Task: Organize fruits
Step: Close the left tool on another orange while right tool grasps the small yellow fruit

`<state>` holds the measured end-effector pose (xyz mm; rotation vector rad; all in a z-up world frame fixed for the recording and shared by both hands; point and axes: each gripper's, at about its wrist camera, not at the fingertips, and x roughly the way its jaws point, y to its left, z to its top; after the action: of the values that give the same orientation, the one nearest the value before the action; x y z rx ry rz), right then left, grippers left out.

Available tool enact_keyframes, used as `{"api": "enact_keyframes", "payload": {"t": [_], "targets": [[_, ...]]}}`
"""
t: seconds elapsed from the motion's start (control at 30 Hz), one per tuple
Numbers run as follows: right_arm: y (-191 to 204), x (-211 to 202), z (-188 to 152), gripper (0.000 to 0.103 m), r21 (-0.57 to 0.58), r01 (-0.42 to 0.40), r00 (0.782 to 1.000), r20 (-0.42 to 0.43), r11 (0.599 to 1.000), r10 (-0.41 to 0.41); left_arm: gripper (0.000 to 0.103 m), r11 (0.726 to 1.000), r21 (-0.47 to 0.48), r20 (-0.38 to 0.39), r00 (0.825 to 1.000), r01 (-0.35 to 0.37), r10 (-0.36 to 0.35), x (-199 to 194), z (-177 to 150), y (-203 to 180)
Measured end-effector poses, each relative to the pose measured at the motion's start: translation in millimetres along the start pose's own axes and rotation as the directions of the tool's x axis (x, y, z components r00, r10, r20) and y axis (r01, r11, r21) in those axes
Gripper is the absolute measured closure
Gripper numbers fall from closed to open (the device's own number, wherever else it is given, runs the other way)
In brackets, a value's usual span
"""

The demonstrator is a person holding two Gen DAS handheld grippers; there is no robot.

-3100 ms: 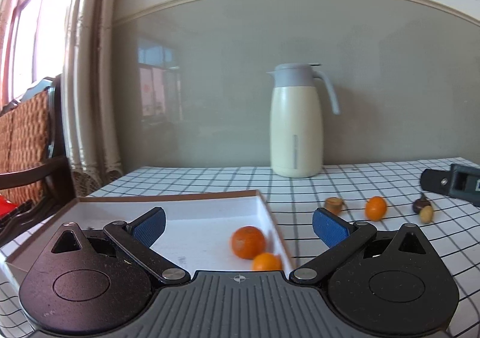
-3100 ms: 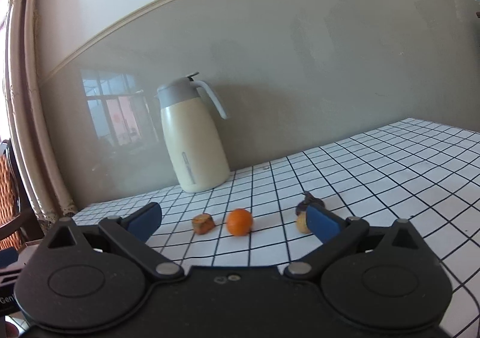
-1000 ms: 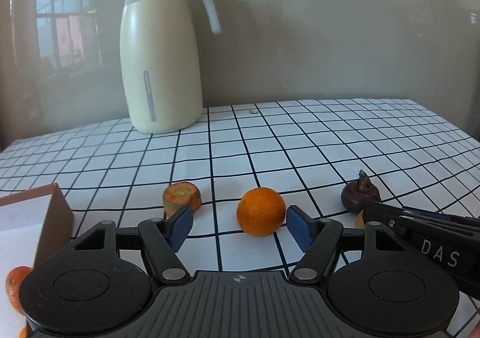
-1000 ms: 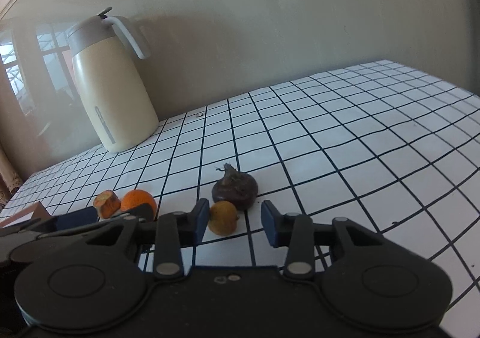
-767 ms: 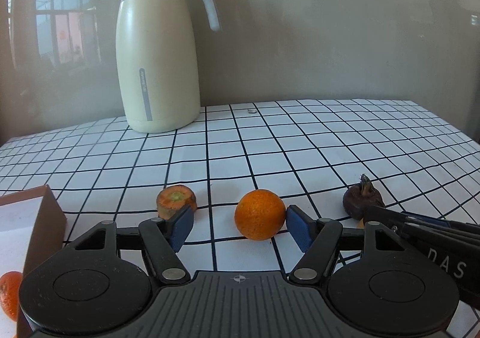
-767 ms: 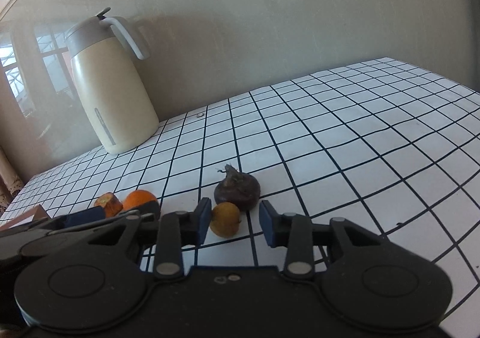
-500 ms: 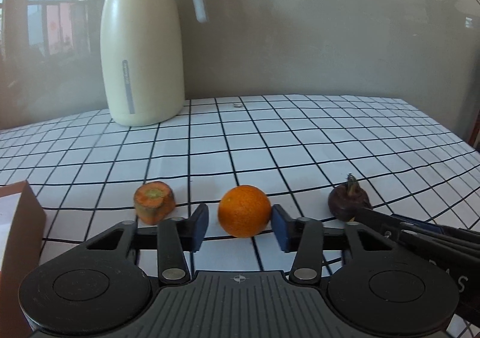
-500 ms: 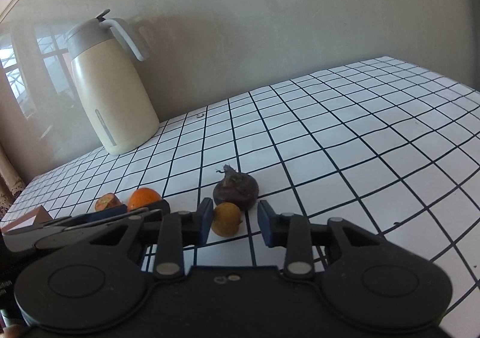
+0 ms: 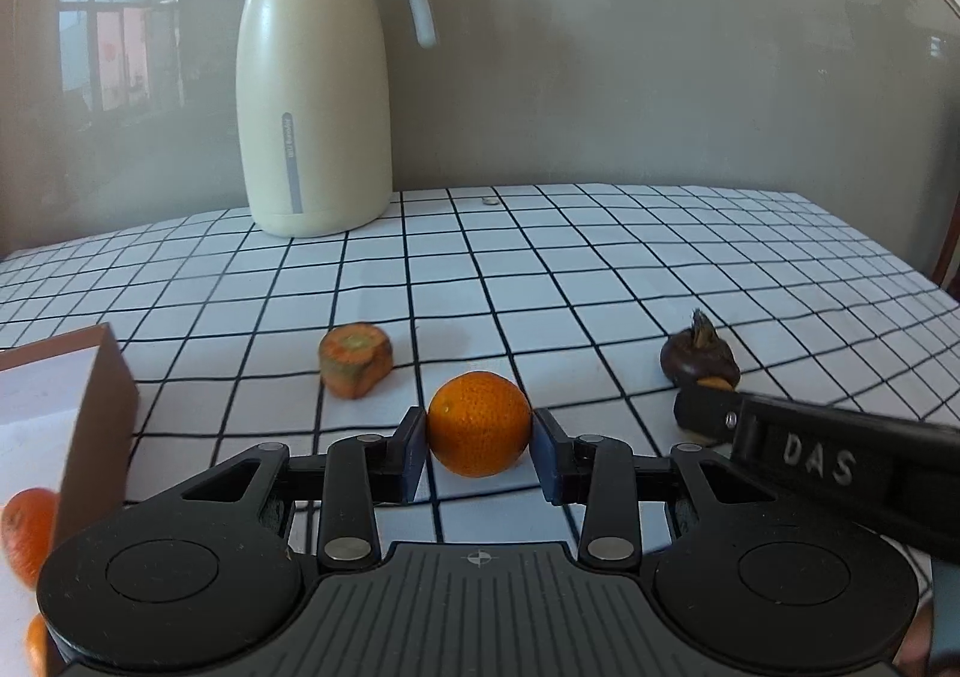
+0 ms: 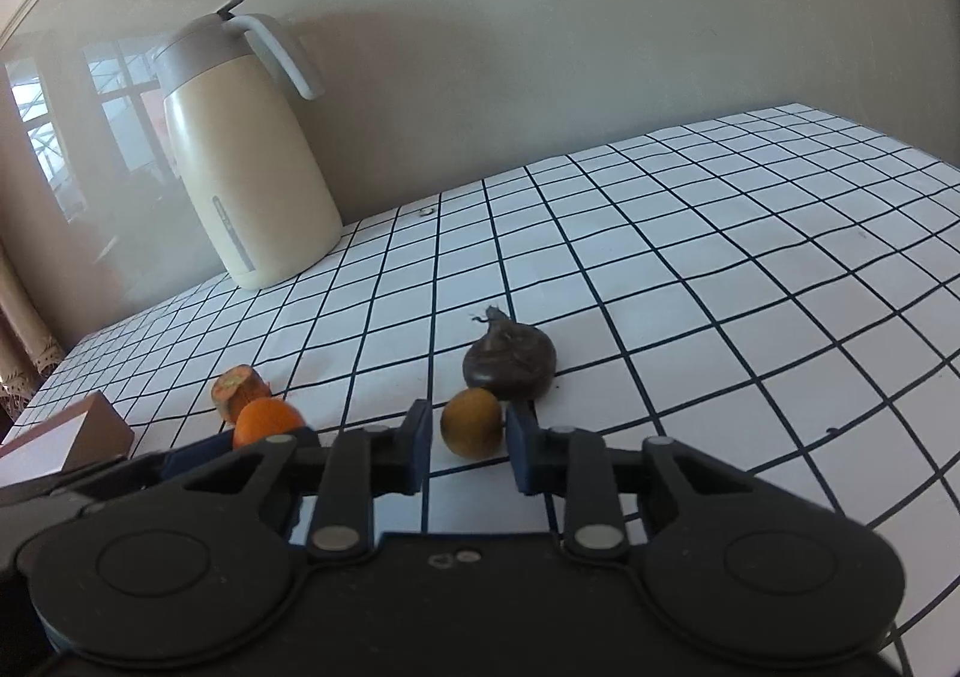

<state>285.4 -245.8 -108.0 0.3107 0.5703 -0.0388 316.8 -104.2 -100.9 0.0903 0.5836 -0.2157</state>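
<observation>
Jaws clamped: left gripper (image 9: 479,454) squeezing orange (image 9: 479,424); right gripper (image 10: 467,449) pinching small yellow-brown fruit (image 10: 471,422), dark bulb (image 10: 509,359) just behind.

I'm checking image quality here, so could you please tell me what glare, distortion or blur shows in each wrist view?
Left wrist: window reflection on the glossy wall, grid lines bowed by the fisheye, orange sharp. Right wrist: the same reflection at left, stronger bowing toward the right edge, small yellow-brown fruit sharp.

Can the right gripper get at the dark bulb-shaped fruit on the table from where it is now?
Probably not directly. The small yellow-brown fruit sits between the right gripper fingers, and the dark bulb-shaped fruit lies just behind it, touching or nearly so. The gripper would have to clear that fruit first.
</observation>
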Motion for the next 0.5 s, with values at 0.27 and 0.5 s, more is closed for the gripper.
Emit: {"api": "enact_keyframes", "payload": {"t": [0.27, 0.5], "targets": [[2.1, 3.1, -0.6, 0.083, 0.01, -0.004, 1.0, -0.006, 1.0, 0.004, 0.052, 1.0, 0.011, -0.021, 1.0, -0.015, 0.015, -2.5, -3.0, 1.4], [-1.9, 5.8, -0.1, 0.085, 0.04, -0.009, 1.0, -0.008, 0.999, 0.01, 0.044, 1.0, 0.005, -0.009, 1.0, -0.009, 0.01, -0.1, -0.9, 1.4]]}}
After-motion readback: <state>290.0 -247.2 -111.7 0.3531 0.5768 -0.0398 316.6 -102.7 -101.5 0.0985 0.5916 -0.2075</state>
